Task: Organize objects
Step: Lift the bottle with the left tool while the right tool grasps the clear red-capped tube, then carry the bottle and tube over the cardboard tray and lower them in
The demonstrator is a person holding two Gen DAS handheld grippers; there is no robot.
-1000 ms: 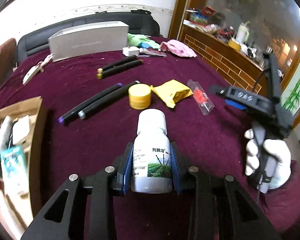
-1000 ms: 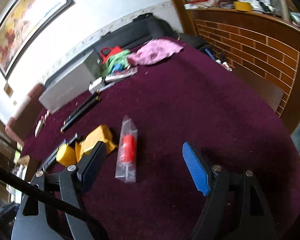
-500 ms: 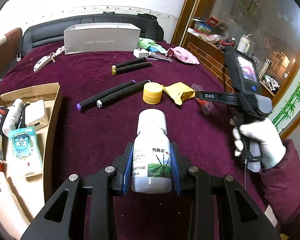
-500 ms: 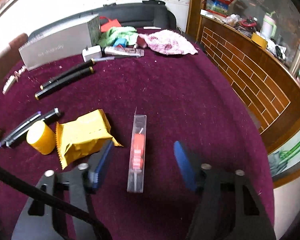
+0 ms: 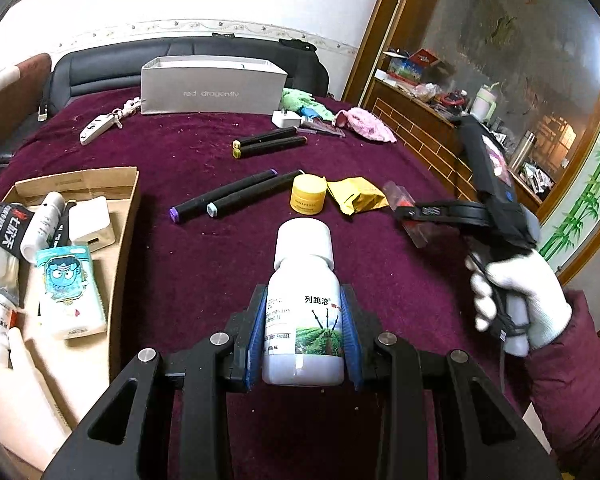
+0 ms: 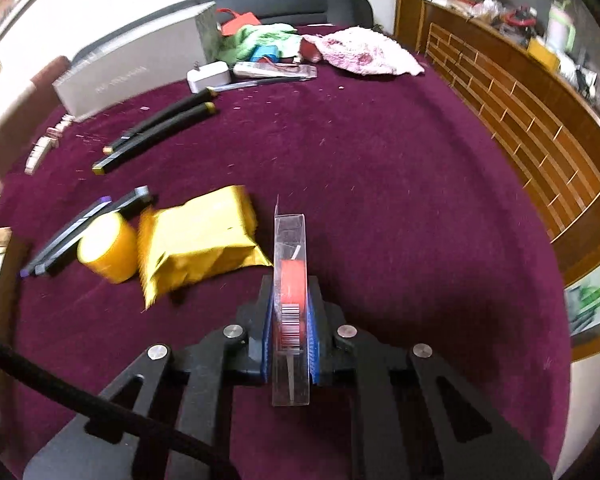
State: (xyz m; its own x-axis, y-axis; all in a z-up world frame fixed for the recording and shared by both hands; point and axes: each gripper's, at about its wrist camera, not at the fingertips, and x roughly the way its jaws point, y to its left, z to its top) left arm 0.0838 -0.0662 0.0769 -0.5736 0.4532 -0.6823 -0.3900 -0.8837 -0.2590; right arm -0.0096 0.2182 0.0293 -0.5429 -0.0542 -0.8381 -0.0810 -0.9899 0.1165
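My left gripper [image 5: 303, 332] is shut on a white bottle [image 5: 304, 312] with a green label and holds it above the maroon tablecloth [image 5: 204, 264]. My right gripper [image 6: 291, 320] is shut on a clear plastic case with a red item inside [image 6: 290, 280]. It also shows in the left wrist view [image 5: 404, 210], held by a white-gloved hand, with the case [image 5: 398, 196] in it. A cardboard box [image 5: 120, 216] with several items stands at the left.
A yellow jar [image 5: 308, 194], a yellow packet [image 5: 356, 196], black markers [image 5: 236, 196] [image 5: 268, 144], a grey box [image 5: 212, 86], a white charger [image 5: 286, 119] and a pink cloth [image 5: 366, 128] lie on the table. A wooden counter [image 6: 540, 92] runs along the right.
My right gripper has closed on the clear case and lifted it off the cloth. My left gripper with the bottle has drawn back and turned left, bringing more of the cardboard box into view.
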